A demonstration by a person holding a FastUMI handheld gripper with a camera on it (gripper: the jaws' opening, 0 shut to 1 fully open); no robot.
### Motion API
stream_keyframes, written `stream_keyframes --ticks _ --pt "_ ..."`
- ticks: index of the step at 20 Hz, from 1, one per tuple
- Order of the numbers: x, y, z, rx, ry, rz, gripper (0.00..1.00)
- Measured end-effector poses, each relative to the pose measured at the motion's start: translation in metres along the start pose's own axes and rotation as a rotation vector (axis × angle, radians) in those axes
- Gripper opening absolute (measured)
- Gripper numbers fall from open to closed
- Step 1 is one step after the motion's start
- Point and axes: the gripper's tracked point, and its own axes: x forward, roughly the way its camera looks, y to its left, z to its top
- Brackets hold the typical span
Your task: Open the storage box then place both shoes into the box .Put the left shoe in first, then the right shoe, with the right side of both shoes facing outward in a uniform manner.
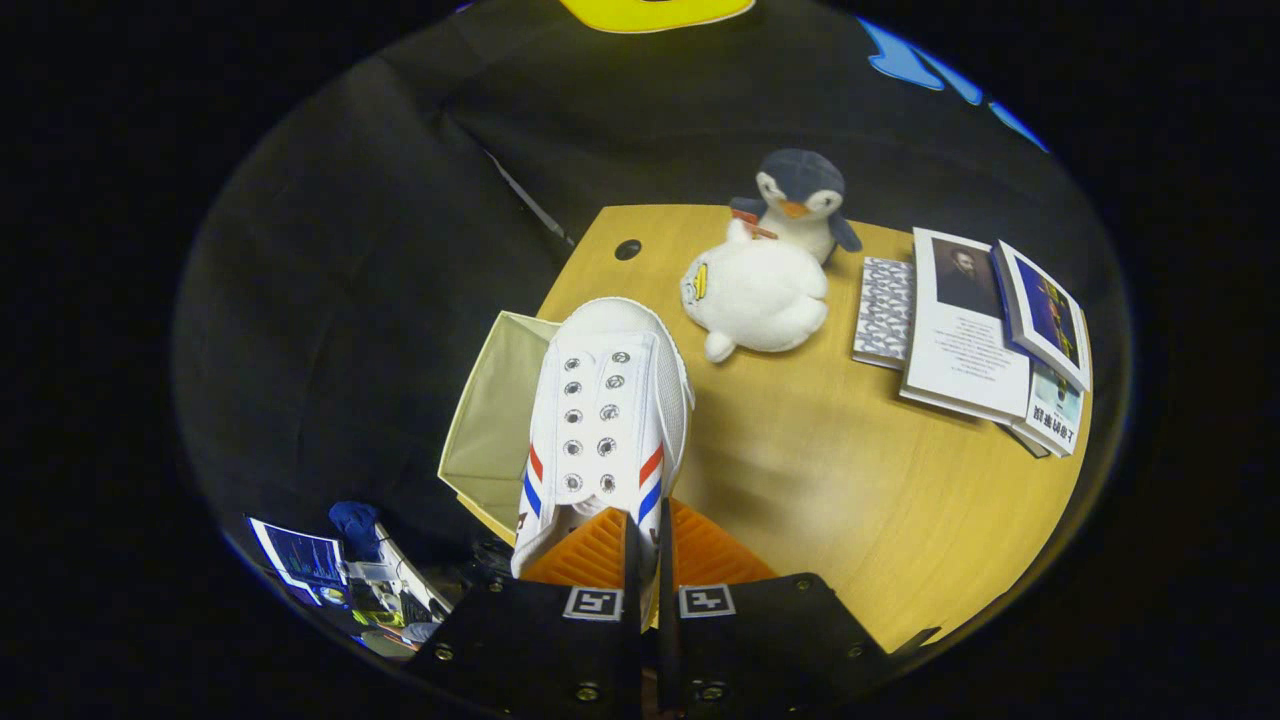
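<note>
The wooden bench [820, 470] spreads ahead of the fingers, with a small round hole [627, 249] near its far edge and black cloth hanging behind it. At the bench's near left edge stands the box [495, 420], a pale fabric bin, open at the top, its inside wall showing. The shoe [605, 420] hangs over the box's right rim, partly above the opening and partly above the bench: a white sneaker seen from above, toe pointing away, two rows of metal eyelets without laces, and red and blue slanted stripes on both sides near the heel. The gripper [648, 560] holds it by the heel end: the fingers [590, 555] are drawn almost together, with only a thin slit between them, and the shoe's rear edge sits pinched in that slit. Beyond the shoe, toward the far side of the bench, lies a white plush toy [757, 297], and just behind it, touching it, stands a plush penguin [797, 200] with a dark head and orange beak. To the right of the toys is a stack of books [985, 335], fanned out flat, the leftmost a small patterned one and the top one lying tilted across the rest. Past the bench's left edge, lower down, a cluttered desk with a lit screen [300, 558] shows dimly.
</note>
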Motion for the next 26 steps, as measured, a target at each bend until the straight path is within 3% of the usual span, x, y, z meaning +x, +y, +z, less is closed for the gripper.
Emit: stream_keyframes --ticks 9,17,19,21,22,24,26 --pt "0.057 0.084 0.022 -0.122 0.059 0.02 0.07" --pt "0.111 0.113 0.028 -0.182 0.097 -0.035 0.06" --pt "0.116 0.126 0.027 -0.197 0.089 0.011 0.07" --pt "0.11 0.148 0.032 -0.181 0.066 0.101 0.29" --pt "0.104 0.145 0.038 -0.193 0.042 0.095 0.28" --pt "0.09 0.13 0.055 -0.247 -0.017 0.051 0.44" --pt "0.074 0.12 0.062 -0.284 -0.068 0.015 0.69"
